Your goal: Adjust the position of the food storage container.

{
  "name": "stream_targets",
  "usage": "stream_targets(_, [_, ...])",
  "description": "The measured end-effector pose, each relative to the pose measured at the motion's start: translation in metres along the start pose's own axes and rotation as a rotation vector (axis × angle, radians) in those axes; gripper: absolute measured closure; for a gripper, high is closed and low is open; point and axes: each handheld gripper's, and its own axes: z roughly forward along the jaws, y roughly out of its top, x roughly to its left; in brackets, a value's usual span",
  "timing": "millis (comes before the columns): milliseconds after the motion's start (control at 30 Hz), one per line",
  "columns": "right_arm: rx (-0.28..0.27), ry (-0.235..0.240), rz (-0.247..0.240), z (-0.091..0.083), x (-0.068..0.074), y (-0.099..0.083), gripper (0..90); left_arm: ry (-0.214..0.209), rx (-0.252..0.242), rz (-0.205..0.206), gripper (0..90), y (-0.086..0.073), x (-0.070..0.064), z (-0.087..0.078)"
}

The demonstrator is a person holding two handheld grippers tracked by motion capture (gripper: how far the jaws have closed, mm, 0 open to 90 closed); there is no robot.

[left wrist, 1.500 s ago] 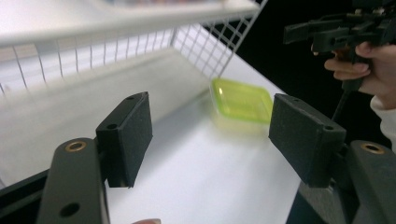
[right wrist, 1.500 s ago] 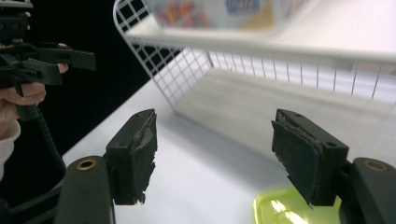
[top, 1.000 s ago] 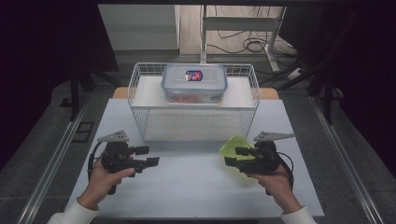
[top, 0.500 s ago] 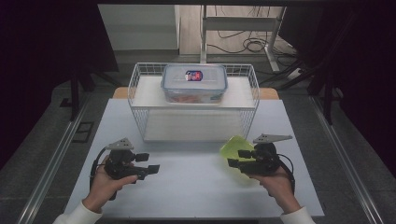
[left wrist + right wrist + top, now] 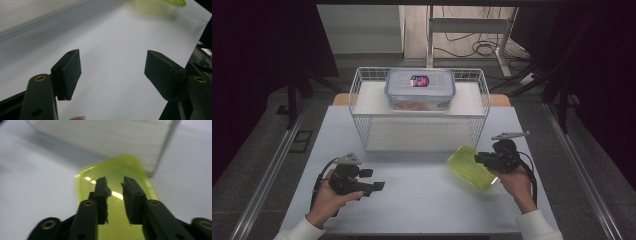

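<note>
On the white surface [image 5: 422, 200], seen from the high view, a yellow-green lid [image 5: 469, 166] lay tilted at the right, just in front of the near right corner of a white wire basket [image 5: 362, 127]. The right gripper [image 5: 484, 159] met the lid at its right edge, held in the person's right hand [image 5: 516, 181]. Whether its jaws clamped the lid could not be told from above. The left gripper [image 5: 374, 181] sat low over the surface at the left, well apart from the lid, held in the left hand [image 5: 328, 199], with its jaws pointing toward the right. A clear box [image 5: 420, 90] with a closed lid and a small label on top stood on the basket's shelf, with something red showing through its wall.

From the left gripper view, the left gripper [image 5: 112, 67] had its jaws wide apart over bare surface [image 5: 112, 37], with nothing between them. The lid [image 5: 160, 5] showed at the top edge, far off.

From the right gripper view, the right gripper [image 5: 115, 183] had its jaws close together with a narrow gap between them, lying over the lid [image 5: 117, 167]. Whether they pinched its rim could not be told. The basket [image 5: 105, 135] stood just beyond the lid's far end.
</note>
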Motion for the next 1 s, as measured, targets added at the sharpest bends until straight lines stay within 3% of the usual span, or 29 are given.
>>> stream_targets(33, [0.023, -0.052, -0.017, 0.005, -0.006, 0.005, 83.4, 0.005, 0.004, 0.000, 29.2, -0.001, 0.001, 0.000])
stream_targets(67, [0.023, -0.052, -0.017, 0.005, -0.006, 0.005, 83.4, 0.005, 0.004, 0.000, 29.2, -0.001, 0.001, 0.000])
stream_targets(100, [0.034, -0.072, -0.014, 0.010, -0.015, 0.008, 88.4, 0.008, 0.004, -0.003, 29.1, -0.002, 0.002, 0.001])
stream_targets(400, [0.090, -0.174, -0.041, 0.037, -0.036, 0.011, 88.7, 0.012, 0.002, -0.010, 28.9, -0.003, 0.003, 0.001])
stream_targets(600, [0.124, -0.185, -0.086, 0.054, -0.033, 0.012, 88.8, 0.015, 0.009, -0.008, 28.9, -0.004, 0.004, 0.002])
stream_targets(1000, [0.165, -0.157, -0.154, 0.065, -0.021, 0.010, 88.9, 0.011, 0.006, -0.017, 29.0, -0.005, 0.006, 0.001])
